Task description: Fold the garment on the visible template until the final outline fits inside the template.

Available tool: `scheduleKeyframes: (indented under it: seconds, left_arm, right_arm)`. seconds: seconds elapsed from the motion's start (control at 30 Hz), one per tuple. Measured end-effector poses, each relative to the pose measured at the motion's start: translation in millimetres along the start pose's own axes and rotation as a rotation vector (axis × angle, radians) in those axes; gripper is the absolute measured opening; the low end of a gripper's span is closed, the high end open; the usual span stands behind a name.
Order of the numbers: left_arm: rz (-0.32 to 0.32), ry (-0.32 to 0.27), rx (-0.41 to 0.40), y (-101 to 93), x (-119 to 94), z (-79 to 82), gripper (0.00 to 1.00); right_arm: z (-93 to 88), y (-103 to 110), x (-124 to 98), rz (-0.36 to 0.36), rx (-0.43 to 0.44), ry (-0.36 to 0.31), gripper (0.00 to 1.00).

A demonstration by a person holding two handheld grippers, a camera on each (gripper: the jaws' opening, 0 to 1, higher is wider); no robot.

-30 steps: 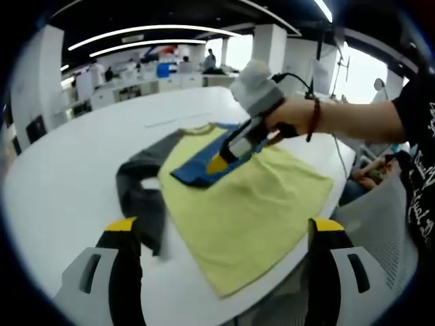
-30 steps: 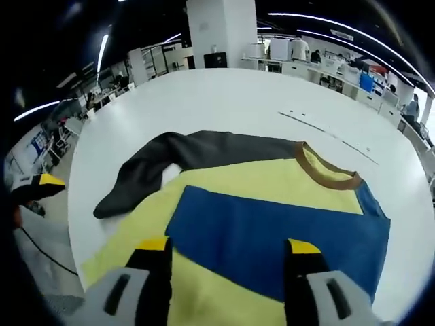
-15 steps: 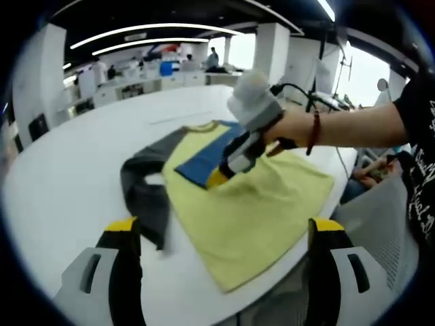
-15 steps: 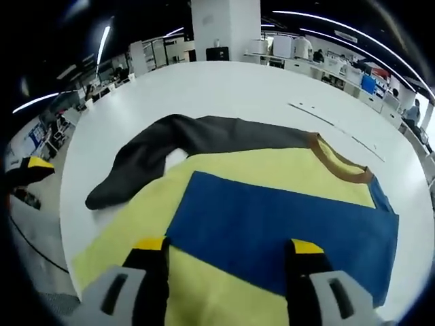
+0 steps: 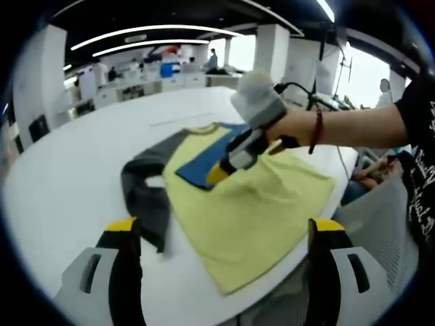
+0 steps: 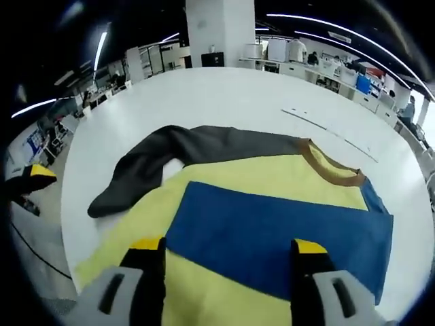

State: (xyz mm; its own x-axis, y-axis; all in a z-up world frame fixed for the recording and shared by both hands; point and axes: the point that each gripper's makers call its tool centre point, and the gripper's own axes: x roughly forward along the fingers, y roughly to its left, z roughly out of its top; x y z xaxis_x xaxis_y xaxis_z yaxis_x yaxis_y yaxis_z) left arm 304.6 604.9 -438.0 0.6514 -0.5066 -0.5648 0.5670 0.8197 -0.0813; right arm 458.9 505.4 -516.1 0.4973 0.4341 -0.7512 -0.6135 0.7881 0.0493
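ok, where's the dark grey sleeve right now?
The dark grey sleeve lies on the white table, trailing from the yellow shirt body opposite the blue sleeve.

White illegible lettering on sleeve (image 5: 416, 183)

Right hand-held gripper (image 5: 216, 174) tips hiding part of the blue sleeve (image 5: 201, 165), shirt (image 6: 224, 299) hem cut off at the bottom — behind the jaws, far desks blurred

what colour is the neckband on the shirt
Brown; the neckband curves along the yellow shirt, clearest in the right gripper view.
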Motion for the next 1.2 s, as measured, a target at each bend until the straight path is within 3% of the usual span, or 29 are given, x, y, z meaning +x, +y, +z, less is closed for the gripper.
scheduleKeyframes:
  seconds: [0.37,0.73,1.2]
  left_arm:
    - [0.01,-0.008,-0.002,1.2,1,1.7,0.99]
    - [0.014,-0.005,-0.002,1.9,1,2.0,0.99]
    - [0.012,-0.005,-0.001,0.5,3,2.6,0.99]
  right_arm:
    - [6.0,-43,-28,-0.039,0.048,-0.024,0.85]
    - [-13.0,-83,-46,-0.103,0.118,-0.027,0.8]
    - [-42.2,-128,-70,-0.162,0.131,0.004,0.78]
